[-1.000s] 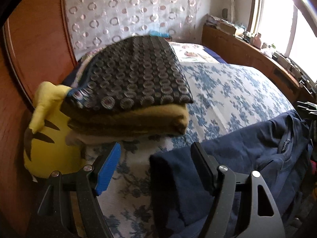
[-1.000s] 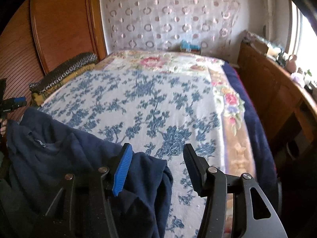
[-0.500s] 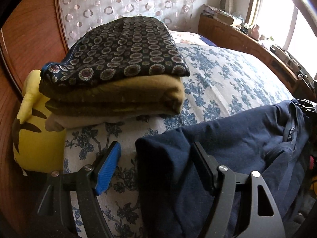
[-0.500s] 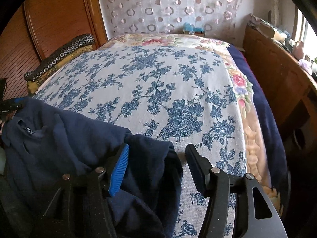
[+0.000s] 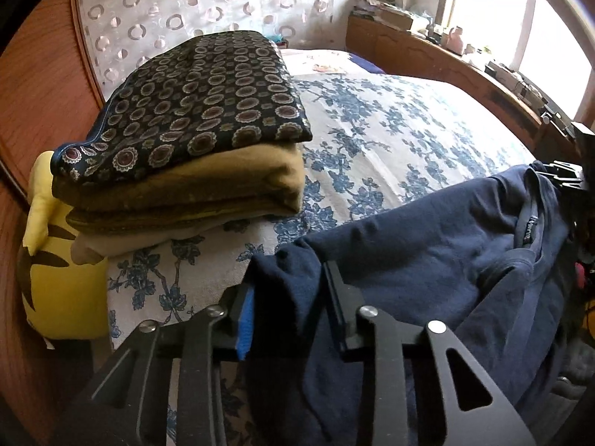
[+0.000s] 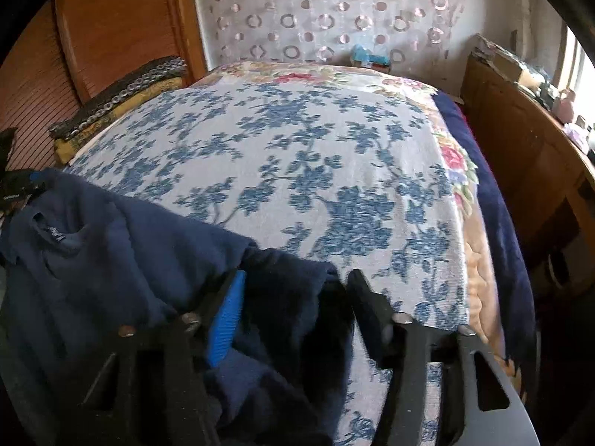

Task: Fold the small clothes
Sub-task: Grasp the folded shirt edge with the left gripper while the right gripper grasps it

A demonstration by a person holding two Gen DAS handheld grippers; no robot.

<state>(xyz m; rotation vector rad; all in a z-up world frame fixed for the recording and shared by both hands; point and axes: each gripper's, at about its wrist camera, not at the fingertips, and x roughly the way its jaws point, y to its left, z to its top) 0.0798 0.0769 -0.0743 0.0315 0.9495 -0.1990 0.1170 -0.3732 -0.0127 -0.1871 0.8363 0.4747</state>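
Pinching the navy shirt (image 5: 427, 260), the left gripper's (image 5: 288, 304) fingers have just closed (right gripper's (image 6: 293, 301) closing too, cloth between).

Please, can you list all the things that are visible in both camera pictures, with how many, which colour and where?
shirt: one, dark blue, near edge of the bed, bunched between both grippers
folded clothes: one stack, dark patterned on top, mustard and cream below, left side of the bed
cushion: one, yellow with dark stripes, left of the stack
bedcover: one, white with blue flowers, over the bed
curtain: one, white with rings, behind the bed
shelf: one, brown wood, under the window, cluttered
left gripper: black, blue pad, clamped on shirt
right gripper: black, blue pad, shirt between fingers, grip unclear
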